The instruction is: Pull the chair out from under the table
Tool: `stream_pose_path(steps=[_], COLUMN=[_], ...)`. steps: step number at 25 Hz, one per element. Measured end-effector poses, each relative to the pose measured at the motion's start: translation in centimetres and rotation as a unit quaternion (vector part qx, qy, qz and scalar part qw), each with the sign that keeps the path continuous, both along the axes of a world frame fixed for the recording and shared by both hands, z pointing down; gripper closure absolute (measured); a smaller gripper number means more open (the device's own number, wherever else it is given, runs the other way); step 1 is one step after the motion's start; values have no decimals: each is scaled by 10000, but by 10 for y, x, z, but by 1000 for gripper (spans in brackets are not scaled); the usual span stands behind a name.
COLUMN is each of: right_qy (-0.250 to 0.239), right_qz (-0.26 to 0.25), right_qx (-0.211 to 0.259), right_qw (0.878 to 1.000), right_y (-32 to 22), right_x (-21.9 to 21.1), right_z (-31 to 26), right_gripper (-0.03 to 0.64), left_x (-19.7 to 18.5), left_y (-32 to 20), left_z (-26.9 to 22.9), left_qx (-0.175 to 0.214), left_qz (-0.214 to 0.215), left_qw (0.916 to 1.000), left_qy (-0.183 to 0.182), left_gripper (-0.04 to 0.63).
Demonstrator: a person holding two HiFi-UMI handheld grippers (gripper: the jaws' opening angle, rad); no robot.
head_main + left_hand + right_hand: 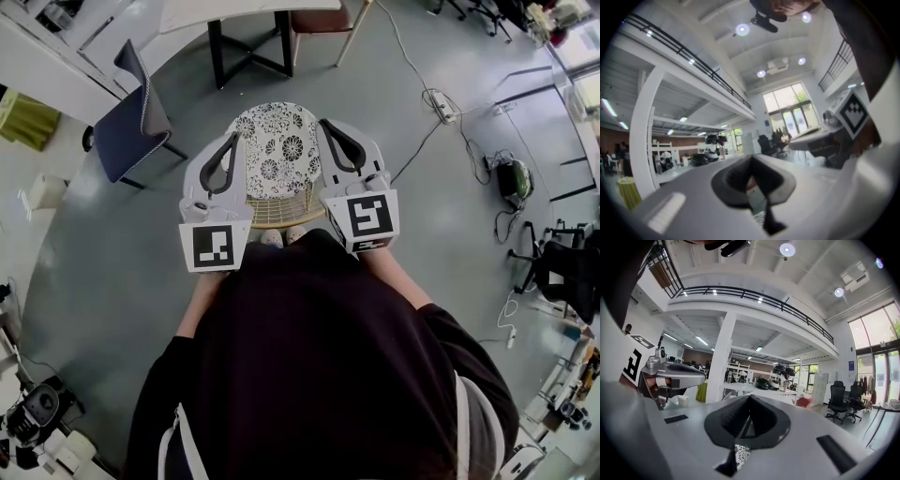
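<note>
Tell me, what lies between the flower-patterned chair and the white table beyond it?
Only bare grey floor separates chair and table, seen in the head view.

Floor (112, 267) is open on both sides of the floral chair (277, 150). Blue chair (127, 127) crowds the left, worktop legs (217, 56) stand beyond, power strip (442, 111) lies right.

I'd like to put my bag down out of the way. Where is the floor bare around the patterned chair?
Bare floor lies left of the chair, on the near side of the blue chair. Right of it is free up to the power strip. The far right and bottom-left corner are crowded.
</note>
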State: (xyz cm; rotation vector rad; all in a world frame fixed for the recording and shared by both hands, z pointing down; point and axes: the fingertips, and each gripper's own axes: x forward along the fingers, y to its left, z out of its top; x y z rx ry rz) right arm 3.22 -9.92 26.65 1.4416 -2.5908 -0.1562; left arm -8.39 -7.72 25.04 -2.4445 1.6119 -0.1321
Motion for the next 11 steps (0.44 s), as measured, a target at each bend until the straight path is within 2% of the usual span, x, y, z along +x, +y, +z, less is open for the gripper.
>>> stream_pose_path(steps=[11], right_qy=[-54], right_qz=[69], right_qx=[-89], right_qw=[9999], right_y=[-8], right_x=[4], right_z=[6], right_gripper=[597], left_x=[5], left_y=[-8], left_z=[5], left_qx=[-52], left_qz=[93], left_qw=[9999], left_qy=[-26], left_gripper=[588])
